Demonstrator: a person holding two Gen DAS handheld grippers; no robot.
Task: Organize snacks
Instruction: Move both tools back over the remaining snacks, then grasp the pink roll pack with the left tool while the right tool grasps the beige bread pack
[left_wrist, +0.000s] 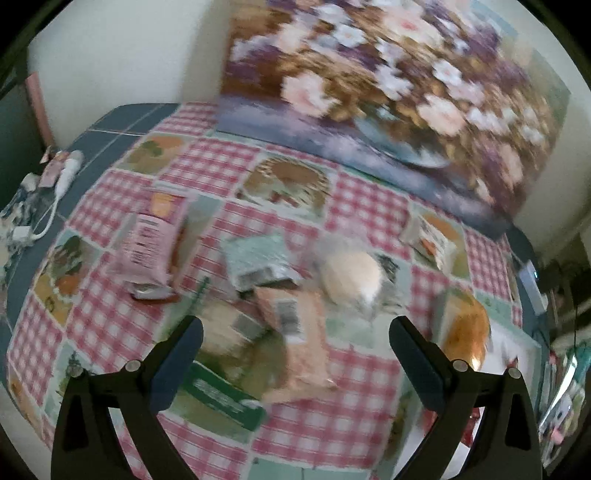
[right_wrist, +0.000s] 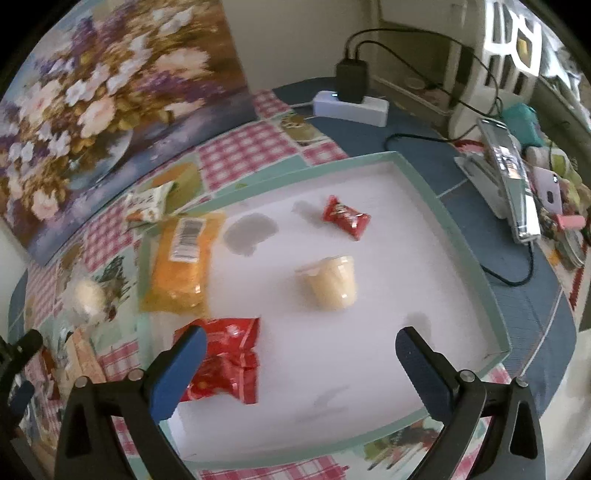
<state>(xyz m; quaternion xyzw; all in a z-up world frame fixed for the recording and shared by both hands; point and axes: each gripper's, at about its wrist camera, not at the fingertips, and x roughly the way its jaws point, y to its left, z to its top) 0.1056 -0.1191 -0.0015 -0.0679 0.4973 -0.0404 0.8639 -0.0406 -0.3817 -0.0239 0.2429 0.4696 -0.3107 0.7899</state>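
We are holding both the left gripper (left_wrist: 295, 347) and right gripper (right_wrist: 301, 354) wide and empty, sorting snacks into the tray (right_wrist: 461, 240), where the pudding cup (right_wrist: 330, 282) sits, while seemingly targeting the blurred peach packet (left_wrist: 295, 332).

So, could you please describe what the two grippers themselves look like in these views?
Both look alike. The left gripper and right gripper each have two black, wedge-shaped fingers with triangular cut-outs near the base. Every finger carries a dark blue pad on its inner face and small round silver bolts on top. No cables, markings or sleeves are visible.
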